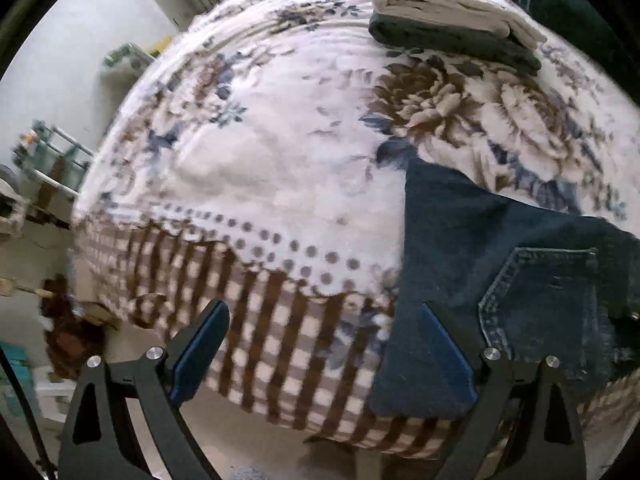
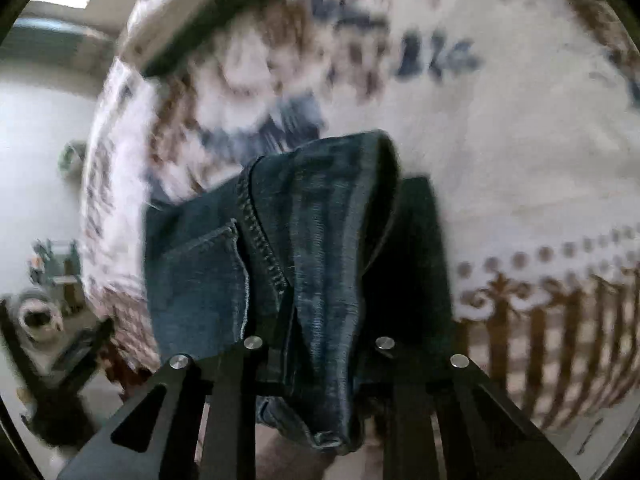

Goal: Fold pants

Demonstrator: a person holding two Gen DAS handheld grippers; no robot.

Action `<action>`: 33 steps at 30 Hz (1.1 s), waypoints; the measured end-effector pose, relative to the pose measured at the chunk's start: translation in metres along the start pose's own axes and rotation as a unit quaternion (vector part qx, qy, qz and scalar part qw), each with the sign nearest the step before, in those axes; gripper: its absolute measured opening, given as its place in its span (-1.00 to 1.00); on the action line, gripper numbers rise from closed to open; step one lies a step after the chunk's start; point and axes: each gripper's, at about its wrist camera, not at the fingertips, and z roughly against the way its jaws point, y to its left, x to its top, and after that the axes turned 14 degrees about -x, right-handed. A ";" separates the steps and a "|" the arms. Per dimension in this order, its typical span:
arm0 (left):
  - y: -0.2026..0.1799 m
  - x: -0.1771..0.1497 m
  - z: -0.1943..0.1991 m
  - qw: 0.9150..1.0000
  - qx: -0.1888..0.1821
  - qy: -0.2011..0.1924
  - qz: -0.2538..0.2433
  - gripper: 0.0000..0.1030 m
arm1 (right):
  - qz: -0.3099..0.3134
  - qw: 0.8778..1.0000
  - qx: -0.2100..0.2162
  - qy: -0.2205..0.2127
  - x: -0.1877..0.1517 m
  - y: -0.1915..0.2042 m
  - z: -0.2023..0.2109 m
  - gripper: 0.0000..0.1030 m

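Dark blue jeans (image 1: 500, 280) lie on the floral blanket (image 1: 280, 140) near the bed's front edge, back pocket up. My left gripper (image 1: 322, 340) hovers over that edge, open, with only blanket between its blue pads (image 1: 200, 344); the jeans' left border runs under its right finger. In the right wrist view a bunched fold of the jeans (image 2: 320, 220) fills the gap of my right gripper (image 2: 320, 320), whose fingertips are hidden by the cloth. The fold stands up with a seam and pocket showing, and the jaws look shut on it.
A folded stack, white cloth on dark cloth (image 1: 452, 24), sits at the bed's far side, blurred in the right wrist view (image 2: 188, 12). A dark green item (image 1: 560, 0) lies beyond it. Floor with a teal rack (image 1: 52, 160) and clutter lies left of the bed.
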 end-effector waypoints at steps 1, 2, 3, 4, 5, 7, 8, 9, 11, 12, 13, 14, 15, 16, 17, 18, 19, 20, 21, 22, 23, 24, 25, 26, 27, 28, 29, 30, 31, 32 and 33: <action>0.001 0.003 0.000 1.000 -0.010 0.003 0.006 0.86 | -0.008 1.000 0.001 -0.008 0.000 -0.006 0.014 -0.57; 0.003 0.009 -0.001 1.000 -0.026 0.003 0.012 0.86 | -0.024 1.000 -0.001 -0.020 -0.002 -0.019 0.032 -0.57; 0.003 0.013 -0.001 0.999 -0.038 0.003 0.015 0.86 | -0.029 0.999 -0.003 -0.023 -0.001 -0.028 0.041 -0.57; 0.003 0.018 -0.002 0.998 -0.051 0.003 0.021 0.86 | -0.035 0.999 -0.004 -0.022 0.001 -0.040 0.046 -0.56; 0.001 0.024 -0.005 0.997 -0.066 0.003 0.026 0.86 | -0.047 0.999 0.001 -0.016 0.001 -0.054 0.047 -0.56; -0.006 0.039 -0.015 0.993 -0.110 0.007 0.040 0.86 | -0.057 0.998 -0.002 0.009 0.004 -0.080 0.033 -0.42; -0.011 0.046 -0.023 0.990 -0.132 0.011 0.045 0.86 | -0.058 0.998 -0.021 0.018 0.006 -0.088 0.023 -0.31; -0.015 0.051 -0.028 0.988 -0.146 0.015 0.049 0.86 | -0.044 0.997 -0.054 0.035 0.008 -0.095 0.006 -0.17; -0.028 0.066 -0.051 0.983 -0.172 0.032 0.055 0.86 | -0.043 0.994 -0.082 0.062 0.011 -0.105 -0.011 0.05; -0.033 0.072 -0.067 0.980 -0.184 0.047 0.061 0.86 | -0.071 0.993 -0.066 0.073 0.011 -0.115 -0.015 0.12; -0.036 0.076 -0.077 0.978 -0.187 0.058 0.066 0.86 | -0.093 0.992 -0.051 0.074 0.010 -0.121 -0.013 0.19; -0.040 0.081 -0.094 0.975 -0.194 0.077 0.076 0.86 | -0.108 0.991 -0.041 0.071 0.009 -0.124 -0.011 0.23; -0.042 0.084 -0.111 0.971 -0.202 0.096 0.085 0.86 | -0.125 0.990 -0.029 0.064 0.007 -0.127 -0.007 0.30; -0.043 0.085 -0.120 0.968 -0.210 0.107 0.091 0.86 | -0.136 0.989 -0.017 0.059 0.004 -0.129 -0.005 0.36; -0.043 0.087 -0.132 0.963 -0.221 0.116 0.100 0.77 | -0.148 0.987 -0.002 0.059 0.001 -0.131 -0.006 0.38; -0.044 0.088 -0.138 0.961 -0.232 0.110 0.104 0.67 | -0.158 0.985 0.016 0.067 -0.002 -0.132 -0.010 0.39; -0.044 0.090 -0.138 0.959 -0.245 0.100 0.102 0.25 | -0.166 0.982 0.033 0.081 -0.004 -0.133 -0.018 0.39; -0.045 0.091 -0.137 0.958 -0.253 0.092 0.099 -0.19 | -0.167 0.981 0.043 0.091 -0.008 -0.135 -0.025 0.39; -0.045 0.093 -0.137 0.956 -0.261 0.090 0.097 -0.28 | -0.165 0.980 0.050 0.099 -0.010 -0.134 -0.033 0.35; -0.043 0.096 -0.139 0.954 -0.264 0.097 0.103 -0.35 | -0.161 0.982 0.044 0.092 -0.012 -0.133 -0.038 0.11; -0.041 0.098 -0.141 0.952 -0.268 0.102 0.110 -0.42 | -0.159 0.983 0.026 0.091 -0.012 -0.133 -0.038 -0.03; -0.038 0.098 -0.143 0.950 -0.271 0.106 0.116 -0.45 | -0.161 0.982 0.018 0.093 -0.012 -0.136 -0.043 -0.17; -0.033 0.100 -0.148 0.948 -0.271 0.112 0.124 -0.45 | -0.168 0.981 0.012 0.094 -0.011 -0.141 -0.042 -0.17; -0.030 0.101 -0.152 0.946 -0.275 0.116 0.129 -0.45 | -0.172 0.981 0.005 0.092 -0.010 -0.144 -0.044 -0.17; -0.029 0.100 -0.154 0.944 -0.280 0.119 0.131 -0.45 | -0.169 0.982 -0.006 0.089 -0.008 -0.145 -0.042 -0.17; -0.029 0.100 -0.153 0.944 -0.282 0.119 0.126 -0.43 | -0.158 0.983 -0.014 0.089 -0.006 -0.141 -0.040 -0.17; -0.033 0.101 -0.149 0.947 -0.278 0.117 0.114 -0.43 | -0.146 0.985 -0.019 0.088 -0.004 -0.136 -0.040 -0.17; -0.035 0.102 -0.143 0.948 -0.278 0.112 0.106 -0.43 | -0.140 0.986 -0.012 0.090 -0.003 -0.131 -0.038 -0.10; -0.035 0.100 -0.135 0.948 -0.283 0.106 0.102 -0.41 | -0.145 0.985 0.008 0.094 -0.004 -0.130 -0.034 0.03; -0.033 0.098 -0.125 0.947 -0.289 0.101 0.102 -0.39 | -0.159 0.983 0.022 0.093 -0.008 -0.133 -0.028 0.14; -0.031 0.095 -0.116 0.945 -0.297 0.093 0.105 -0.38 | -0.175 0.980 0.032 0.086 -0.013 -0.137 -0.022 0.34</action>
